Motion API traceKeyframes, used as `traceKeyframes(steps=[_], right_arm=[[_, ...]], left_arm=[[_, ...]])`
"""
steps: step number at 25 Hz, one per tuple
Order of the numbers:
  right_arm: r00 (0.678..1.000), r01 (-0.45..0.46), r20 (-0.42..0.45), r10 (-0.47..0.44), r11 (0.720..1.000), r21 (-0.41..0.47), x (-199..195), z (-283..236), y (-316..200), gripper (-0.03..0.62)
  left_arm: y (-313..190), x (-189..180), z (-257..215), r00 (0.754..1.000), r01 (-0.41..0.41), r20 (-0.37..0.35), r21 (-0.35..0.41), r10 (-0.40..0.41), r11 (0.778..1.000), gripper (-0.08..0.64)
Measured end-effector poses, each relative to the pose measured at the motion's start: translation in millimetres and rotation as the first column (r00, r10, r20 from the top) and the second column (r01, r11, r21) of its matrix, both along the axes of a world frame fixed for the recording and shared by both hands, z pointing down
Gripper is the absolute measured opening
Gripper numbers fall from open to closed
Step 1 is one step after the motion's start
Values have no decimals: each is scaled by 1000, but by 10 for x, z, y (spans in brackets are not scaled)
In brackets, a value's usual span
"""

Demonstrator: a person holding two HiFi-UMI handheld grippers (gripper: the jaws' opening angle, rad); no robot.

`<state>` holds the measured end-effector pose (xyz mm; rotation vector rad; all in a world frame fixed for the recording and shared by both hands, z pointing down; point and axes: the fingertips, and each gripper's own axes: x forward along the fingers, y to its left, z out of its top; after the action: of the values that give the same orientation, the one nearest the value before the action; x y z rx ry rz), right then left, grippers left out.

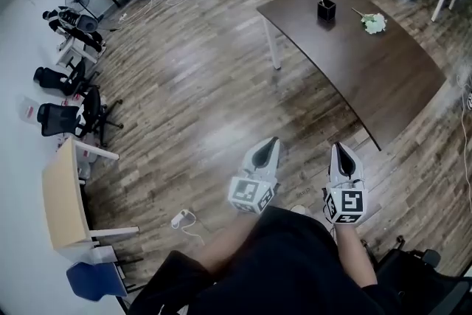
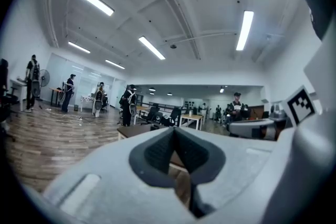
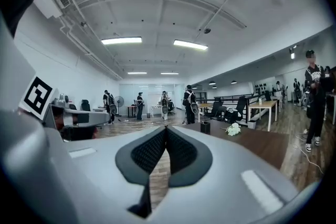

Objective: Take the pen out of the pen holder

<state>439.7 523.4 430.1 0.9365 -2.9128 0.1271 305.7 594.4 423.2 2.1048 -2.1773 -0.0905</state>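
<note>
While nothing is held yet, left hand-held gripper [image 1: 271, 145]: jaws pressed together and empty, pointing about level above the floor [image 1: 192, 85], close in front of the person; its own view shows only the closed pads and the room beyond
Right hand-held gripper [image 1: 340, 150]: likewise closed on nothing, just beside the left one, aimed toward the counter
Counter [image 1: 369, 77]: dark brown top on white legs, ahead and to the right; the 2 grippers are well apart from it
Pen holder [image 1: 327, 9]: small black box, upright near the counter's far edge; the right gripper view has it ahead, a little right of the jaws
Pen: too small to make out from here; presumably standing inside the pen holder
Flowers [image 1: 375, 23]: white bunch lying on the counter near the pen holder, to its right
Step in hand: the approach, by my reading; the task has barely begun
Doing it well: walk in until the pen holder is near and the pen is plain to see; spread the jaws of 1 hand-held gripper before reaching, not at the rim; come down from above along the pen's shaft; pinch the part standing clear of the rim; lift straight up so the light box is not dragged or tipped
Spare gripper: it could steady the pen holder's wall while keeping off the flowers
</note>
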Motion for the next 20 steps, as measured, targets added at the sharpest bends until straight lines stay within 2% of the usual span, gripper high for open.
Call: traceKeyframes(steps=[5,9,13,20], right_arm=[[1000,24,4,-24,1000,-5,-264,61,-179,-2],[999,23,-22,-23,999,-23,-543,215,-472,-2],[999,1,-49,-3,999,-42,-930,347,-932,-2],[995,-54,-86,48,996,-77,-1846,503,-2006,-2]], left_arm=[[-156,-351,68,999,33,-1,-7,-33,999,3],[-489,-611,180,1000,18,-14,-16,-18,1000,3],[-1018,-990,260,1000,-28,-2,-19,28,999,3],[-2135,-1876,305,992,-108,-64,-17,107,994,3]])
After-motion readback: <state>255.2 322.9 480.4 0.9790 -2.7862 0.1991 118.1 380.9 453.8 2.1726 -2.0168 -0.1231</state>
